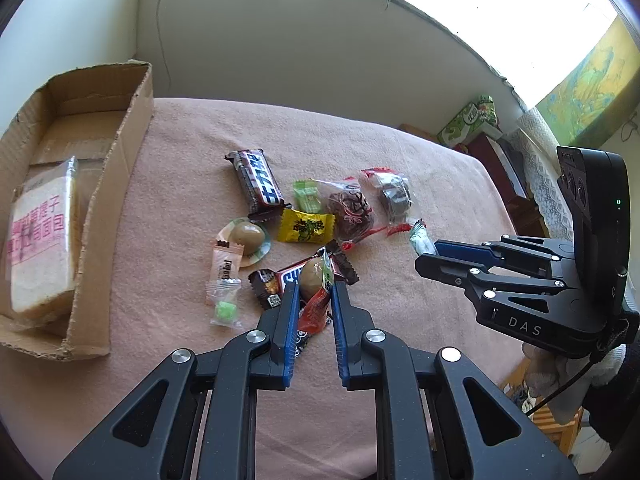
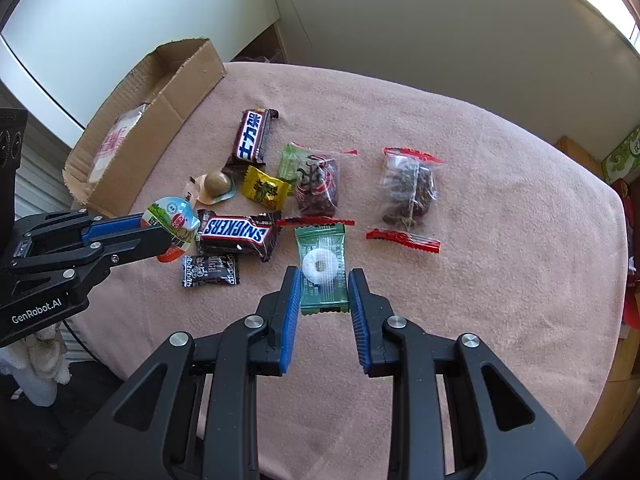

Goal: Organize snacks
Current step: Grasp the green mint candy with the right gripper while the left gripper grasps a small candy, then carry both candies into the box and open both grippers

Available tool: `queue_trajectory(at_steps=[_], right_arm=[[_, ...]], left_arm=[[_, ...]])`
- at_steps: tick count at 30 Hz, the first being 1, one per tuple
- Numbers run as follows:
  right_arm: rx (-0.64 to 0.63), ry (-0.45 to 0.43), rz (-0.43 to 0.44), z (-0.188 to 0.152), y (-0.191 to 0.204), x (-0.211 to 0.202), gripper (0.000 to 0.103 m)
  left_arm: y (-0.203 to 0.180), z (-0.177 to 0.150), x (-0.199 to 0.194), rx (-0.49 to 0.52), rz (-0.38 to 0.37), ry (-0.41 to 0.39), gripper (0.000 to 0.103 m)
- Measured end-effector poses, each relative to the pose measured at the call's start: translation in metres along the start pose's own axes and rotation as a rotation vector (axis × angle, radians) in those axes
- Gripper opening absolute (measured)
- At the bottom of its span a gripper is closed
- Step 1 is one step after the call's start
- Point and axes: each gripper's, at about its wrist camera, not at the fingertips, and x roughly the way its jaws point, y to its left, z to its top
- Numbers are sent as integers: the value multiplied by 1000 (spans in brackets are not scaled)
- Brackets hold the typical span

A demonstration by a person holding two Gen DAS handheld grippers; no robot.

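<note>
From the left wrist, the left gripper is clamped on an egg pack; the bread-filled cardboard box lies far left. From the right wrist, the right gripper pinches a green ring-candy packet, a Snickers bar just left.

Both my grippers: black plastic linkage arms, silver round rivets, blue ribbed pads on fingers. My left gripper is showing white "GenRobot.AI" marking on body. My right gripper is showing "DAS" letters, small green light, thin black cable. I am wearing white fuzzy glove.
</note>
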Motion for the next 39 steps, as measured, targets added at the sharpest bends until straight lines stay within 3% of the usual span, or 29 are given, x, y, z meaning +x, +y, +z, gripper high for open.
queue_trajectory(at_steps=[20,39], right_arm=[[-174,-72,109,81,99,0,25],[-307,-44,146,134,173,37,25]], left_arm=[[91,1,-62,-202,122,-157,15],[170,-13,-96,-329,260,-205,15]])
